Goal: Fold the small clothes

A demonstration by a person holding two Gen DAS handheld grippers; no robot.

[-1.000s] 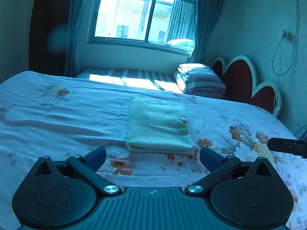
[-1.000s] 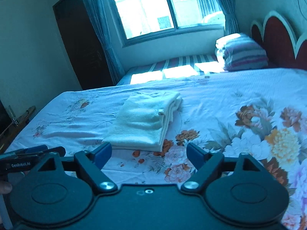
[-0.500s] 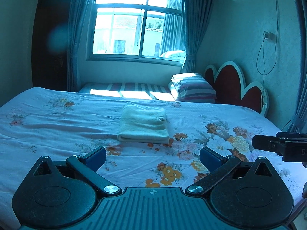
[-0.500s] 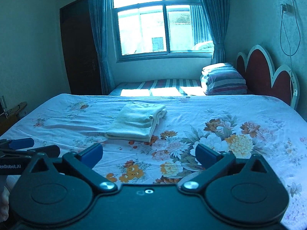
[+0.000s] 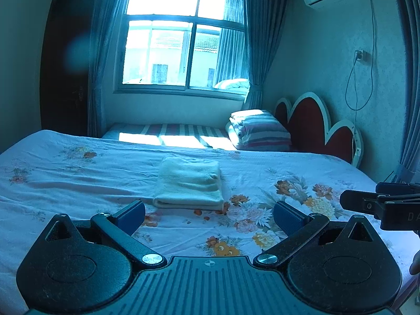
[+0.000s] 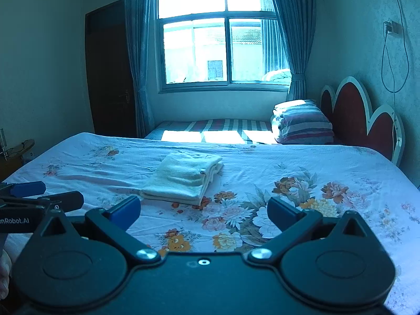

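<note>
A pale cream garment (image 5: 190, 185) lies folded into a neat rectangle on the floral bedsheet (image 5: 78, 178), untouched. It also shows in the right wrist view (image 6: 183, 181). My left gripper (image 5: 209, 216) is open and empty, held back from the garment near the bed's front edge. My right gripper (image 6: 203, 211) is open and empty too, equally far back. The right gripper shows from the side at the right edge of the left wrist view (image 5: 380, 204). The left gripper shows at the left edge of the right wrist view (image 6: 39, 197).
A second bed with a striped sheet (image 5: 173, 134) and a folded striped quilt (image 5: 260, 131) stands under the window. A red scalloped headboard (image 5: 320, 126) is on the right. A dark door (image 6: 110, 78) is at the back left.
Both grippers have pulled back and up from the folded garment, which now looks smaller and farther away. Both stayed open. The garment has not moved.
</note>
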